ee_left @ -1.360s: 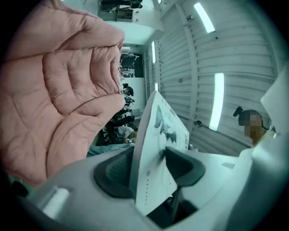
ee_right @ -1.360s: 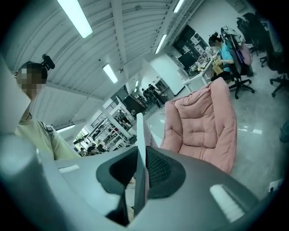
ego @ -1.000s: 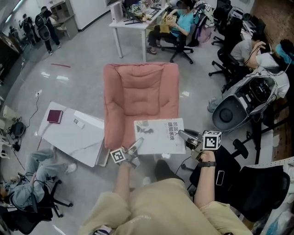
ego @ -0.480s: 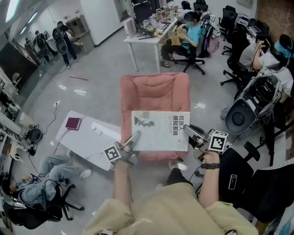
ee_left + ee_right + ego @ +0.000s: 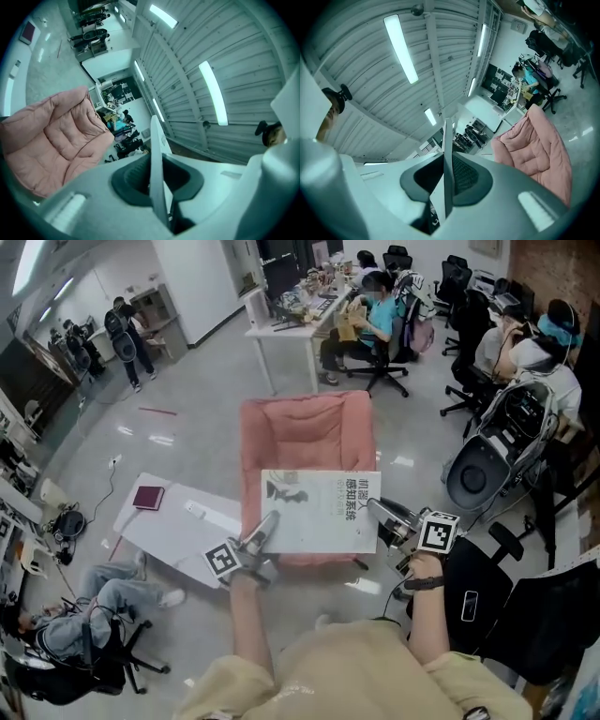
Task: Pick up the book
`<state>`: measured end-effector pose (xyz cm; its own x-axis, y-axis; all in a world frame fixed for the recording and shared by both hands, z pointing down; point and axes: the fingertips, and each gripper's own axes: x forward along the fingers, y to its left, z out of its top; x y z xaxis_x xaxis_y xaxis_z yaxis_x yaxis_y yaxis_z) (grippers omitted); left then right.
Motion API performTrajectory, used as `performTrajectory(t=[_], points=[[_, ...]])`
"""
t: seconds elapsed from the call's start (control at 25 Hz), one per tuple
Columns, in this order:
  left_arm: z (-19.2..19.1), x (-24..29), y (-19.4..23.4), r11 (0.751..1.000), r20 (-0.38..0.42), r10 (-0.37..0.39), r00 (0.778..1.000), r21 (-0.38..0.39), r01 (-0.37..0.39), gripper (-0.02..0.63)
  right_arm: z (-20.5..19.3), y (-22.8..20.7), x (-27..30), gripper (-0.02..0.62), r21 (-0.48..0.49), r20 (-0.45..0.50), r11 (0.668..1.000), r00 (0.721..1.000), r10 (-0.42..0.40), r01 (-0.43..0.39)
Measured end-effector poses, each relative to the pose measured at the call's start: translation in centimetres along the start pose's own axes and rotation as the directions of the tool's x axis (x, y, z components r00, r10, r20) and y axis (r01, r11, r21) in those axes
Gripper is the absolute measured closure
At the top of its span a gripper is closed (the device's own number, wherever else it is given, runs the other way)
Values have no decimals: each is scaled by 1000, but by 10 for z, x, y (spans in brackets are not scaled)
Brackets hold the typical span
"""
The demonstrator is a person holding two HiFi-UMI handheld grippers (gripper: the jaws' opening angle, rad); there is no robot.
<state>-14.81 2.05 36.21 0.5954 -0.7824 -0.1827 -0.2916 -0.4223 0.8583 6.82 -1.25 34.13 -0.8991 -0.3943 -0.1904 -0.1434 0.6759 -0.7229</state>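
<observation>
lap (image 5: pixel 328 671): tan trousers fill the bottom of the head view; both forearms reach forward from it.
left gripper (image 5: pixel 268 525): clamped on the book's near-left edge. Its own view shows the thin edge pinched tight between the dark pads.
right gripper (image 5: pixel 377 510): closed on the book's right edge. Its own view shows the same, the page edge standing up between the pads.
book (image 5: pixel 319 512): white cover with dark print, cover up, roughly level. It is carried by the two grippers alone and clear of every surface. In the head view it lies over the front of the pink chair's seat.
pink chair (image 5: pixel 305 432): padded, quilted, low, on the grey floor (image 5: pixel 187 427) just beyond the book.
bench (image 5: pixel 169 532): low white top, left of the pink chair. A maroon notebook (image 5: pixel 148 497) lies at its far-left corner, and a small white item (image 5: pixel 195 510) lies apart from it.
seated person (image 5: pixel 66 634): on a black chair at the lower left, legs stretched out.
far bench (image 5: pixel 267 331): white and cluttered, with people seated on office chairs beside it.
standing people (image 5: pixel 122 329): far left, near the wall.
</observation>
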Motion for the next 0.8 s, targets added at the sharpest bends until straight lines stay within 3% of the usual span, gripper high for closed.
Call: performTrajectory(t=[0.28, 0.6, 0.8], points=[[-68, -3, -29, 999, 58, 39, 998, -19, -38, 558, -4, 0, -61, 543, 25, -63, 1000, 998, 3, -1], [-128, 3, -45, 999, 121, 35, 992, -42, -30, 558, -5, -11, -114, 540, 31, -100, 999, 995, 15, -12], [-181, 20, -45, 997, 78, 43, 996, -61, -39, 558, -13, -24, -174, 541, 90, -98, 995, 995, -21, 30]])
